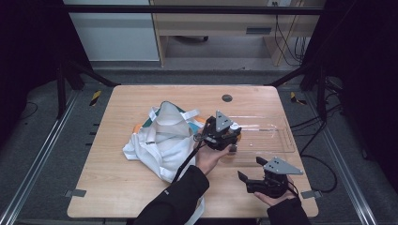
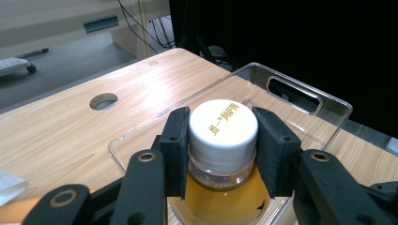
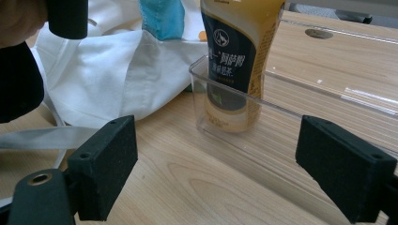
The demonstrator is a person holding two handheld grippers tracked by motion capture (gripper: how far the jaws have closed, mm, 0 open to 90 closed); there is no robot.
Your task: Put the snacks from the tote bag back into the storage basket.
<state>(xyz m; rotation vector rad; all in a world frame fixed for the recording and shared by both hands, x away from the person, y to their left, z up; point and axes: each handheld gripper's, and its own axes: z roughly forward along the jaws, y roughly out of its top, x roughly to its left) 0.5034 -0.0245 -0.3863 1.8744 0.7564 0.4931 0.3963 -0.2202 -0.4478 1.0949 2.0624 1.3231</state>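
A bottle of amber tea (image 3: 234, 56) with a white cap (image 2: 223, 124) and a dark label stands upright in the corner of a clear plastic tray (image 1: 277, 136). My left gripper (image 2: 223, 136) is shut on the bottle, its pads pressing both sides of the cap from above. In the high view the left gripper (image 1: 228, 137) hovers over the tray's left end. My right gripper (image 1: 251, 168) rests near the table's front right, open and holding nothing. In its own view the right gripper (image 3: 220, 168) faces the bottle and the tray wall (image 3: 328, 93).
A crumpled white cloth bag (image 1: 159, 140) with straps lies left of the tray, with something teal (image 3: 162, 16) and orange in it. The wooden table has a round cable hole (image 1: 227, 98) at the back. The tray (image 2: 291, 93) has a handle cut-out at its far end.
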